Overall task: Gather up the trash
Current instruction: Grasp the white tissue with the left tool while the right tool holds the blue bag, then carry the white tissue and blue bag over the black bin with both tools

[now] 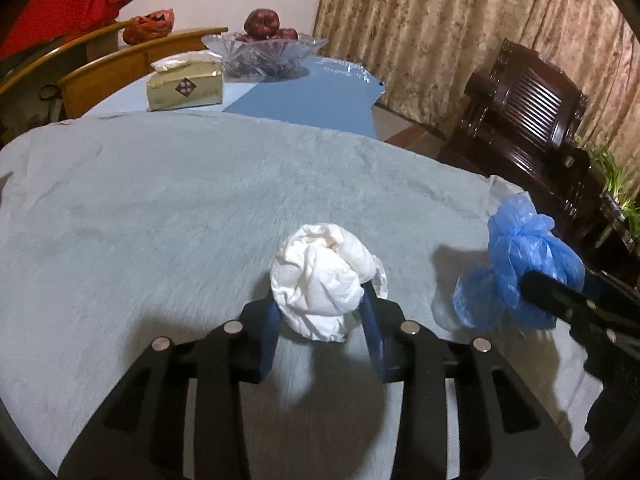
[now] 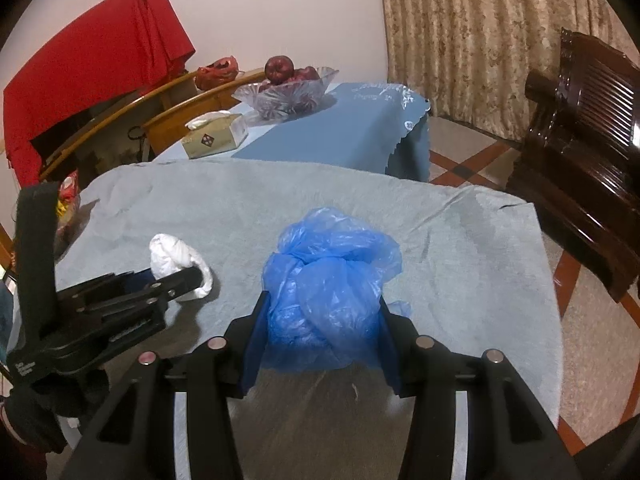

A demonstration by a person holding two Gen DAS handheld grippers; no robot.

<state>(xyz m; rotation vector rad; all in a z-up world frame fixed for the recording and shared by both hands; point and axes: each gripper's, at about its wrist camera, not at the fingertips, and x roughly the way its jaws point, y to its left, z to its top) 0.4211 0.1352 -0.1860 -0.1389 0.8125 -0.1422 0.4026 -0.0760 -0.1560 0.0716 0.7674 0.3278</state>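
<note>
Left gripper [image 1: 322, 312] clamped on a crumpled white paper wad [image 1: 320, 280], blue pads pressed into both of its flanks, the wad bulging forward past the fingertips. Right gripper [image 2: 320, 320] closed the same way on a bunched blue plastic bag [image 2: 328, 280] — pads squeezed against its sides, loose folds spilling above and ahead.

Places taken from the grey cloth [image 1: 160, 208] spread over the near table: both bundles over its near half, white wad toward the left, blue bag just right of it and close to the cloth's right edge. Whether either bundle touches the cloth or hangs just above it cannot be told.

Beyond the cloth's far edge, on a blue tablecloth [image 1: 316, 100]: a gold tissue box [image 1: 185, 86] just past the edge, then a cut-glass bowl [image 1: 264, 54] heaped with dark red apples [image 1: 262, 22]. Farther left behind the box, curved wooden chair backs [image 1: 132, 60] and a crumpled red-orange bag [image 1: 149, 26]. Off the cloth's right side, on the tiled floor — a dark carved wooden chair [image 2: 580, 148], with patterned curtains [image 2: 472, 40] behind it.
</note>
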